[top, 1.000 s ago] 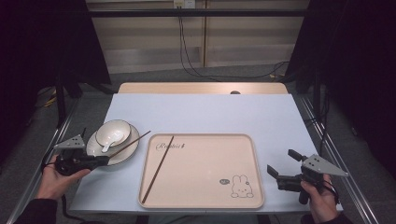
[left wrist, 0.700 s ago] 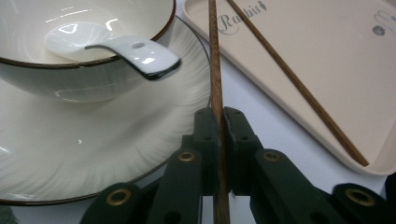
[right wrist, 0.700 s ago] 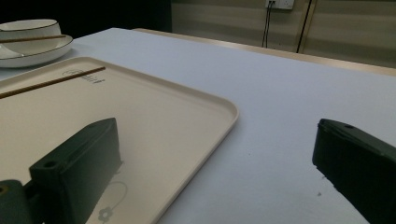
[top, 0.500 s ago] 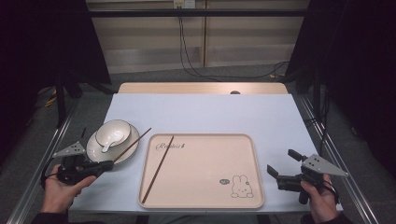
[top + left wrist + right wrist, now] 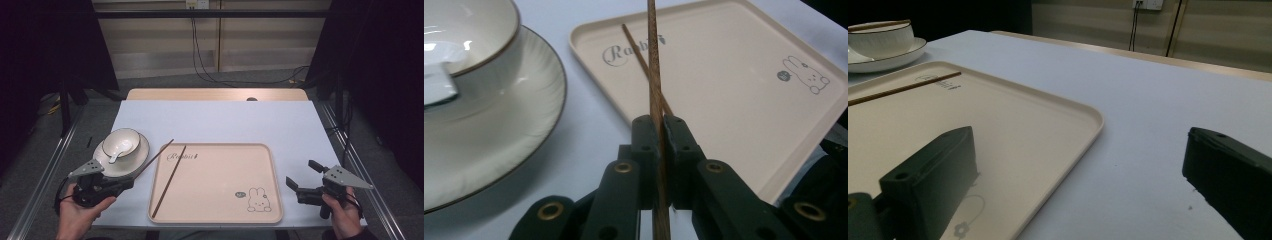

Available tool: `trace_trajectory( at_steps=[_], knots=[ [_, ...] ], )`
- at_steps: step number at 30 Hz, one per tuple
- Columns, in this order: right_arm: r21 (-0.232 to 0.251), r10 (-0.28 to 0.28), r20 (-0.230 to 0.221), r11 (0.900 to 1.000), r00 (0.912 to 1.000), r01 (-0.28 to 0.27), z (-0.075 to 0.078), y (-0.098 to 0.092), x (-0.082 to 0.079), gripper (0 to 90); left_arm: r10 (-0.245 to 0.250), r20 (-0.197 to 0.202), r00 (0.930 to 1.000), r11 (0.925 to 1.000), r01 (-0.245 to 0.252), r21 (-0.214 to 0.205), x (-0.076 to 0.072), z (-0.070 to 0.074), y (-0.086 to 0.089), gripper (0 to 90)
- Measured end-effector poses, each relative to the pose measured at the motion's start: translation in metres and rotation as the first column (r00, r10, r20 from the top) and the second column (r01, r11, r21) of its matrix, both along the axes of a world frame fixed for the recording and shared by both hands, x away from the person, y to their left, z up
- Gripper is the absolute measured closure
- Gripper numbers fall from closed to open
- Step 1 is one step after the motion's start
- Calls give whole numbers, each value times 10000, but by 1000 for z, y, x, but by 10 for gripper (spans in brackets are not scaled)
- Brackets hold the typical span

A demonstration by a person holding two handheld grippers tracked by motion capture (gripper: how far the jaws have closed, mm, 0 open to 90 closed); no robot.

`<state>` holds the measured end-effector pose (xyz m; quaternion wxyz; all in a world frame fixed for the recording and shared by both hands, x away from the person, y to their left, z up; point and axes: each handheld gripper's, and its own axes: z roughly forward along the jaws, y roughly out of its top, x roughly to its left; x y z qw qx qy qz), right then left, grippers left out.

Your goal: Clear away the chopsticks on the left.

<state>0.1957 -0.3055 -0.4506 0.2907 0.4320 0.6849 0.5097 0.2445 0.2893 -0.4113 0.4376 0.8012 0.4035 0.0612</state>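
Table (image 5: 280, 125) | left fingers (image 5: 659, 150) pinch chopstick (image 5: 653, 70), level | right fingers (image 5: 306, 175) spread, level

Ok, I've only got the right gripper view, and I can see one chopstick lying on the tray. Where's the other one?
Observer: The left claw is shut on it. In the left gripper view the held chopstick runs straight out between the jaws and crosses in front of the chopstick lying in the tray.
Operator: And the bowl on the plate, anything in it?
Observer: Yes. From the high view, a white spoon rests in the bowl, which sits on the plate left of the tray.
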Motion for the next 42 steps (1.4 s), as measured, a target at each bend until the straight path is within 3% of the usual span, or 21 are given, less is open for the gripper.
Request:
trace_trajectory(
  at_steps=[10,14,21,28,29,33,39,40,42],
  knots=[
    [-1,10,-7,10000,10000,-10,0,0,0,9,722,-126,9973,9960,-728,-517,-8,3,-39,849],
    [-7,23,-9,10000,10000,-23,0,0,0,9,1122,-271,9933,9925,-1133,-459,-4,-2,-50,849],
    [-34,62,-24,10000,10000,-62,0,0,0,9,1173,-327,9926,9929,-1177,-137,4,-7,-67,849],
    [-21,66,-26,10000,10000,-66,0,0,0,9,1777,-412,9832,9841,-1778,21,13,-10,-79,850],
    [-18,64,-28,10000,10000,-64,0,0,0,9,2029,-413,9783,9792,-2029,48,13,-11,-81,850],
    [-14,22,-7,10000,10000,-22,0,0,0,9,2311,-544,9714,9728,-2300,261,13,-13,-87,850],
    [1,31,2,10000,10000,-31,0,0,0,9,2448,-749,9667,9696,-2438,227,11,-21,-97,850],
    [3,43,-9,10000,10000,-43,0,0,0,9,2459,-975,9644,9693,-2446,248,10,-24,-99,851],
    [8,75,-12,10000,10000,-75,0,0,0,9,2494,-1063,9626,9684,-2476,301,9,-27,-100,850]
  ],
)
